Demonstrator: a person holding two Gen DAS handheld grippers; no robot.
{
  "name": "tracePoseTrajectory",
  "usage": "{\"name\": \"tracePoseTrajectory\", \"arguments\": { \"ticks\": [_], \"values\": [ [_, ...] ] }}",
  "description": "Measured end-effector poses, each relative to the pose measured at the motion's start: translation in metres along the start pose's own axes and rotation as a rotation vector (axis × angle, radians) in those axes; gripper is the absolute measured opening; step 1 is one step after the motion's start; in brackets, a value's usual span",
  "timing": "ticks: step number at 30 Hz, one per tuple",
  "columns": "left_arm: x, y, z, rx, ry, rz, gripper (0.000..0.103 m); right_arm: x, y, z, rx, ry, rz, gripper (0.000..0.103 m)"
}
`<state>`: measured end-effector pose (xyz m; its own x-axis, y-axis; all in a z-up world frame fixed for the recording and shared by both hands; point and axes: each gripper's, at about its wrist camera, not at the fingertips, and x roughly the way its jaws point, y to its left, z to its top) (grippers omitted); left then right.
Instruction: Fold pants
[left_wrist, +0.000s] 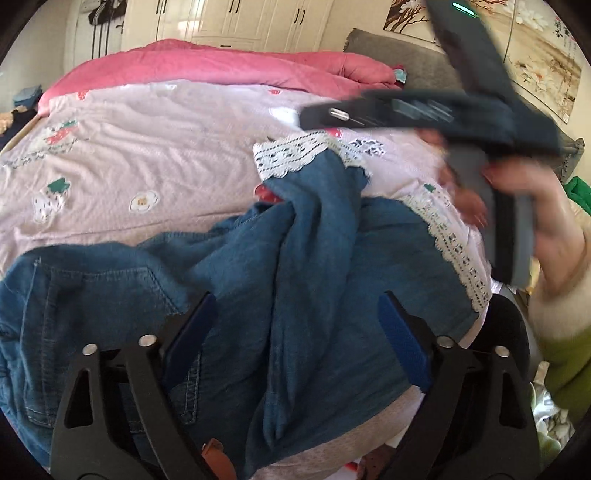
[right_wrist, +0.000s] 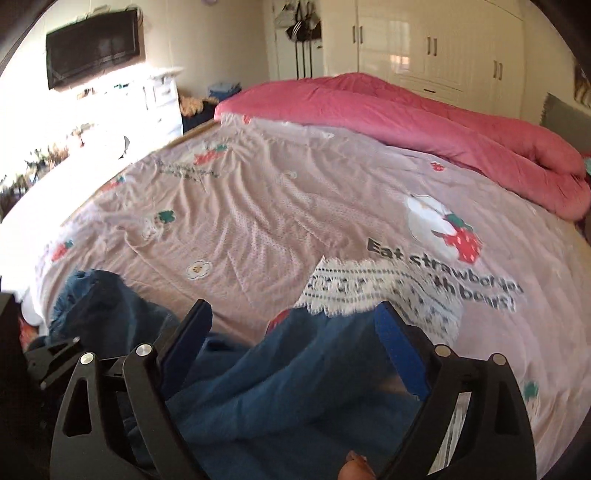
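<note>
Holding both tools over the near edge of the bed (right_wrist: 258, 221), you're hovering above the pants (left_wrist: 295, 258), which are lying crumpled on the pink strawberry-print cover, not yet folded. Left hand-held gripper (left_wrist: 295, 325) is standing wide, blue pads apart, denim showing between and below them but neither pad pressing on it. Right hand-held gripper (right_wrist: 293, 325) is also standing wide, with a fold of the blue fabric lying under the gap, pads clear of it. In the left wrist view the right tool is crossing the upper right as a blurred dark body, your right hand (left_wrist: 524, 206) wrapped round its grip, a cream cuff and green sleeve showing behind it. Pants are lying with the waist end and a stitched pocket (left_wrist: 103, 291) at lower left, one leg bunched into a ridge running up the middle towards the white lace hem (left_wrist: 295, 155); the second lace hem (left_wrist: 454, 240) is trailing down the right side. A brown belt end (left_wrist: 218, 458) is showing at the bottom edge under the waist. In the right wrist view the lace hem is sitting just ahead of the right pad, over the printed lettering. A rolled pink quilt (right_wrist: 424, 114) is lying along the far side of the bed, well apart from the pants. White wardrobe doors (right_wrist: 436, 40) are standing behind it.
</note>
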<state>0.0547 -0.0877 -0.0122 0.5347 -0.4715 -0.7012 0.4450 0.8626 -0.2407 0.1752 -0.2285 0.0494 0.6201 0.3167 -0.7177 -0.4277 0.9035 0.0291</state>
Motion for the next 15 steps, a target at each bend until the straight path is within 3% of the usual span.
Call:
{"name": "tracePoseTrajectory", "arguments": {
  "ticks": [6, 9, 11, 12, 13, 14, 15],
  "values": [
    [0.006, 0.01, -0.006, -0.027, 0.004, -0.054, 0.064, 0.079, 0.008, 0.041, -0.121, 0.171, -0.094, 0.089],
    [0.009, 0.014, -0.007, -0.035, 0.008, -0.067, 0.058, 0.117, 0.002, 0.052, -0.119, 0.285, -0.092, 0.086],
    [0.011, 0.016, -0.007, -0.042, 0.011, -0.074, 0.054, 0.136, -0.002, 0.054, -0.113, 0.35, -0.082, 0.075],
    [0.011, 0.017, -0.007, -0.044, 0.012, -0.08, 0.053, 0.144, -0.004, 0.053, -0.113, 0.383, -0.08, 0.054],
    [0.012, 0.017, -0.007, -0.044, 0.013, -0.085, 0.051, 0.15, -0.006, 0.051, -0.107, 0.418, -0.081, 0.019],
    [0.013, 0.017, -0.008, -0.043, 0.017, -0.089, 0.049, 0.154, -0.01, 0.048, -0.092, 0.446, -0.066, 0.013],
    [0.014, 0.018, -0.008, -0.043, 0.021, -0.091, 0.049, 0.151, -0.013, 0.048, -0.082, 0.433, -0.053, 0.013]
  ]
}}
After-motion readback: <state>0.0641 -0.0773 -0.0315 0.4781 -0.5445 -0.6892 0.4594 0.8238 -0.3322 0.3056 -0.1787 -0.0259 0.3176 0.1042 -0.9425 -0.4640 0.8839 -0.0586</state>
